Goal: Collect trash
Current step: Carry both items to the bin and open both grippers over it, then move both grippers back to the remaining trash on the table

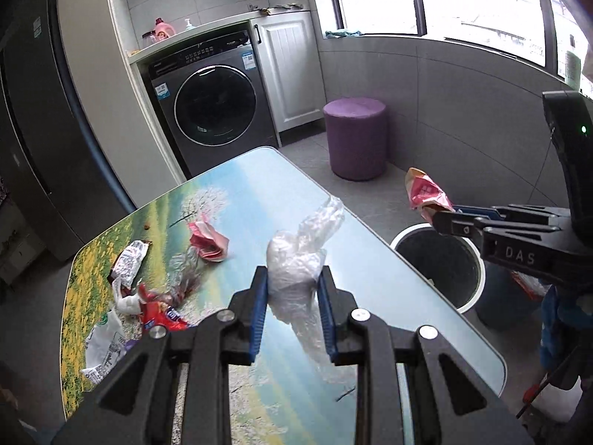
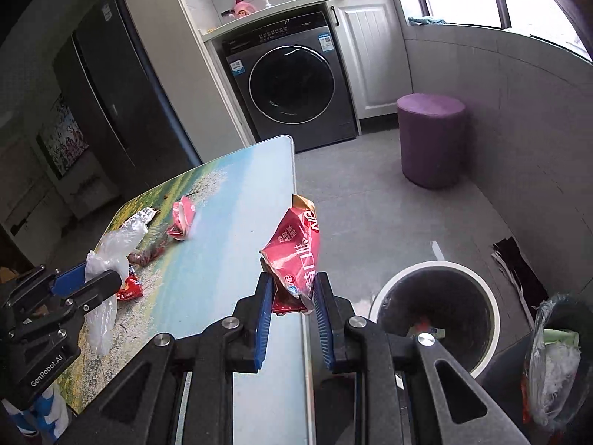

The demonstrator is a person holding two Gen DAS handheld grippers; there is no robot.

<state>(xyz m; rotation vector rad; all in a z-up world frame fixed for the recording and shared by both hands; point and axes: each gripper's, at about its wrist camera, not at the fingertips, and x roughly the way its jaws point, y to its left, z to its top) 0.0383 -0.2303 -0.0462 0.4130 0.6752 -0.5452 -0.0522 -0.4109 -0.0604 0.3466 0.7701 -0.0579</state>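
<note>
Left gripper (image 1: 292, 289) clamps bag (image 1: 304, 244) | right gripper (image 2: 292, 293) clamps wrapper (image 2: 296, 252) | both lifted for bin (image 2: 481, 285) beside table (image 2: 237, 200)

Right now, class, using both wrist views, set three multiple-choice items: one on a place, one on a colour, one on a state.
1. Where is the white-rimmed bin?
A on the table
B on the floor beside the table
C on the stool

2. What colour is the stool?
A purple
B green
C white

3. What does the left gripper hold?
A nothing
B a red wrapper
C a clear plastic bag

Answers: B, the bin stands on floor tiles by the table edge; A, its cover is purple; C, the jaws pinch crumpled clear plastic.
</note>
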